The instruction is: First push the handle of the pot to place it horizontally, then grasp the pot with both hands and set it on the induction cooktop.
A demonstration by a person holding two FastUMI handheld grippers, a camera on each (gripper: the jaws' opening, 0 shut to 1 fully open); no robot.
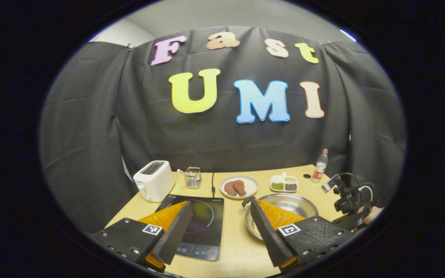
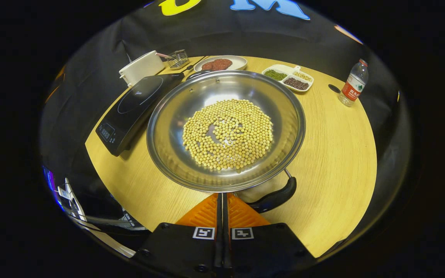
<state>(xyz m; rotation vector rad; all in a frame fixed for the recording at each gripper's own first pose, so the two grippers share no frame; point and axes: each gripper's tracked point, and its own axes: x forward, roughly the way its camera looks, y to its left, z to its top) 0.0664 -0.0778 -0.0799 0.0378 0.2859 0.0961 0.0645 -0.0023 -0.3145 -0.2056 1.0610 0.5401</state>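
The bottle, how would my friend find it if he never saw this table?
Start at the wooden table, then find the big steel pot of beans in its middle. Look past the divided dish to the far right corner: the bottle stands upright there, alone. It is the only clear, tall thing, with a red label and cap.

Each hand-held gripper (image 1: pixel 216 231) (image 2: pixel 222 216) — wedge-shaped fingers, black screwed bodies — carries square black-and-white markers.

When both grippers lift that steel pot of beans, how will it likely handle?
The pot looks rigid polished metal, so probably slippery at its thin rim. The loose beans would likely slide if it tilts. Its handle juts sideways, possibly unbalancing it.
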